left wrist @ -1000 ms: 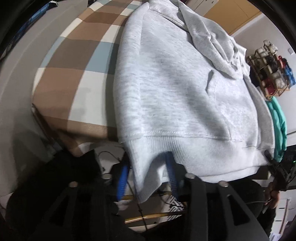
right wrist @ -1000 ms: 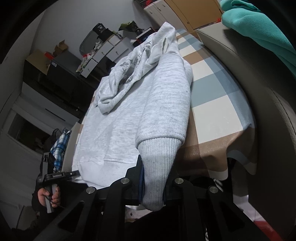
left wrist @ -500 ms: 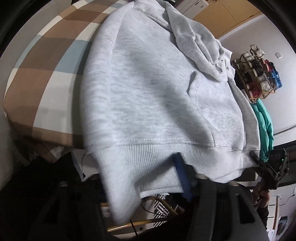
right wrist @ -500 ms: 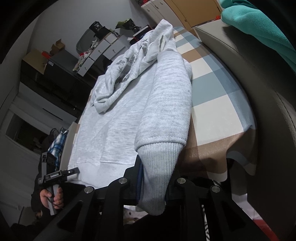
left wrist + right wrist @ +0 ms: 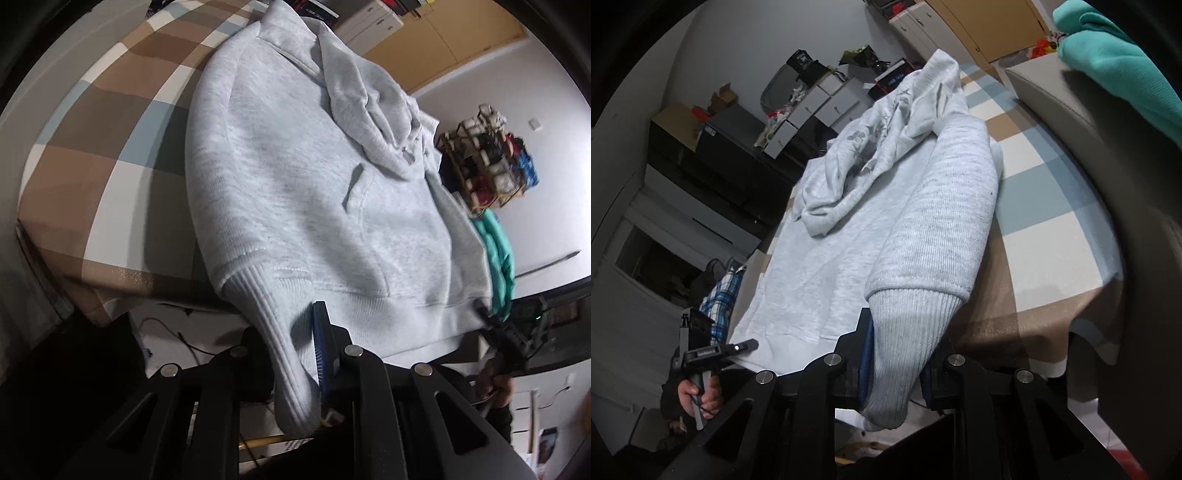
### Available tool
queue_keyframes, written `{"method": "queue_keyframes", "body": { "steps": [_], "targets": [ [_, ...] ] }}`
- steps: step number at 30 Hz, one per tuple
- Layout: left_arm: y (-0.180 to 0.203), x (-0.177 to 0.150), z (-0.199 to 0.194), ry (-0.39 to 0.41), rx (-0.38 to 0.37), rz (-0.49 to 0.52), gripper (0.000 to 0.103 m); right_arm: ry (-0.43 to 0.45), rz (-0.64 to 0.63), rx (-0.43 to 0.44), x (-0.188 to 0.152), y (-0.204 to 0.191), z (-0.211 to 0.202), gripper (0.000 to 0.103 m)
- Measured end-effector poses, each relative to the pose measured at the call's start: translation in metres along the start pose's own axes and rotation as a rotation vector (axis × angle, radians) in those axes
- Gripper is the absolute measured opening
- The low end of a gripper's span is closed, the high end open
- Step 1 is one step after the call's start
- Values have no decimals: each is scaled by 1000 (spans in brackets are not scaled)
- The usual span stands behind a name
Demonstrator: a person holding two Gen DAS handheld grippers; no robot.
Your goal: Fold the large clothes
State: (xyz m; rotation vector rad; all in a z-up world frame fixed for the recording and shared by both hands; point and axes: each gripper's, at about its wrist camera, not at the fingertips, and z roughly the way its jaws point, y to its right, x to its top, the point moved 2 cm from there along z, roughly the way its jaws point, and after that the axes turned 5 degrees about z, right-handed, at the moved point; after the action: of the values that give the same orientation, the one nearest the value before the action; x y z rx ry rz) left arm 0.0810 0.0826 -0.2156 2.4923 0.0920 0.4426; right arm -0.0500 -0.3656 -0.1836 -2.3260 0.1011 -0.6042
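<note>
I am pinching one ribbed cuff (image 5: 280, 354) in my left claw (image 5: 295, 365), which was just closing, and the other cuff (image 5: 905, 354) in my right claw (image 5: 897, 365), so I can fold the grey hoodie (image 5: 295, 166) lying ahead.

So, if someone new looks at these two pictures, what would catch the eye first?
First comes the big light grey hoodie, spread flat over the checked table cover with its hood crumpled near the far end. Next, each gripper has a ribbed cuff between its jaws at the near table edge: the left gripper has just been closing on one, and the right gripper pinches the other. A teal cloth lies at the right.
</note>
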Motion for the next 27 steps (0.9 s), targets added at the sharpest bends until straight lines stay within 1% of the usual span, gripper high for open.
{"method": "queue_keyframes", "body": {
  "steps": [1, 2, 3, 4, 5, 6, 8, 9, 11, 12, 13, 14, 15, 16, 18, 19, 21, 23, 25, 27],
  "targets": [
    [0, 0, 0, -13, -6, 0, 15, -3, 7, 1, 1, 0, 1, 26],
    [0, 2, 1, -25, -13, -2, 18, -4, 15, 4, 2, 1, 2, 29],
    [1, 3, 2, -36, -37, 1, 28, -6, 30, 11, 3, 2, 3, 31],
    [1, 4, 2, -50, -54, -1, 34, -7, 41, 12, 4, 3, 4, 39],
    [1, 4, 1, -57, -74, -4, 44, -5, 51, 6, 5, 5, 5, 46],
    [1, 5, 0, -66, -97, -4, 53, -8, 61, 4, 6, 6, 6, 48],
    [-1, 6, 2, -105, -146, -15, 63, -8, 74, 9, 7, 10, 9, 48],
    [-2, 9, 1, -105, -183, -26, 63, -6, 80, 3, 8, 12, 10, 48],
    [-5, 11, -6, -85, -181, -39, 63, 0, 91, 2, 8, 16, 12, 48],
    [-8, 13, -6, -84, -194, -55, 63, -1, 104, -2, 8, 19, 13, 46],
    [-11, 14, -6, -87, -209, -79, 63, 5, 117, -3, 8, 23, 13, 39],
    [-14, 15, -6, -91, -202, -98, 62, 9, 122, 4, 8, 25, 12, 36],
    [-17, 15, -6, -91, -186, -108, 55, 6, 118, 7, 9, 26, 11, 33],
    [-18, 15, -6, -85, -168, -118, 46, 7, 108, -7, 9, 26, 10, 27],
    [-14, 13, -8, -74, -124, -89, 13, 11, 101, -16, 8, 25, 7, 23],
    [-12, 13, -9, -61, -90, -76, 12, 18, 94, -17, 8, 25, 5, 21],
    [-12, 13, -7, -58, -72, -80, 10, 31, 71, -36, 9, 22, 1, 19],
    [-12, 12, -5, -36, -30, -87, 6, 46, 56, -45, 10, 19, -1, 18],
    [-12, 8, -8, -16, 6, -83, 5, 54, 43, -63, 11, 15, -4, 15],
    [-13, 3, -11, -8, 37, -82, 4, 54, 20, -112, 9, 10, -9, 13]
  ]
}}
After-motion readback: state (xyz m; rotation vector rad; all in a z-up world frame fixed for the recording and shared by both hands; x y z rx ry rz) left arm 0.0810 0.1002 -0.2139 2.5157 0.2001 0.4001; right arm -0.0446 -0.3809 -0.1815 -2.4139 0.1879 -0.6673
